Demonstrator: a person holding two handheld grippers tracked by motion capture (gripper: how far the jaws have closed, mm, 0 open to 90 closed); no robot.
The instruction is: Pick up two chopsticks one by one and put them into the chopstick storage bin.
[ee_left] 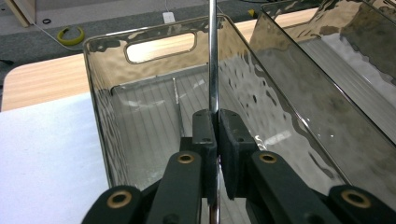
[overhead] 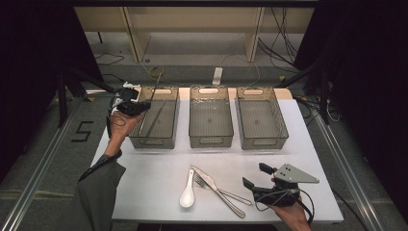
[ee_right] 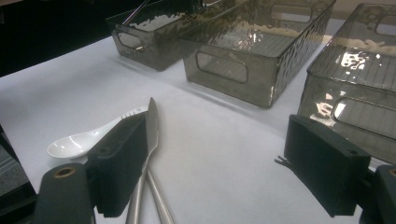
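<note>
My left gripper (overhead: 129, 107) hovers at the far left corner of the left smoky bin (overhead: 153, 142), shut on a thin metal chopstick (ee_left: 213, 56) that points up and away over the bin (ee_left: 107, 140). A second chopstick (ee_left: 177, 102) lies on that bin's floor. My right gripper (overhead: 254, 174) rests low at the table's front right, open with nothing between its pads (ee_right: 116, 163). Just left of it lie a white spoon (overhead: 187, 195), a knife (overhead: 211, 185) and a fork (overhead: 233, 196). The spoon (ee_right: 77, 142) and knife (ee_right: 152, 126) sit by the left pad.
A middle bin (overhead: 210, 142) and a right bin (overhead: 262, 143) stand side by side at the back of the white table (overhead: 159, 173); both look empty. A wooden strip runs behind the bins. Cables and a shelf unit lie on the floor beyond.
</note>
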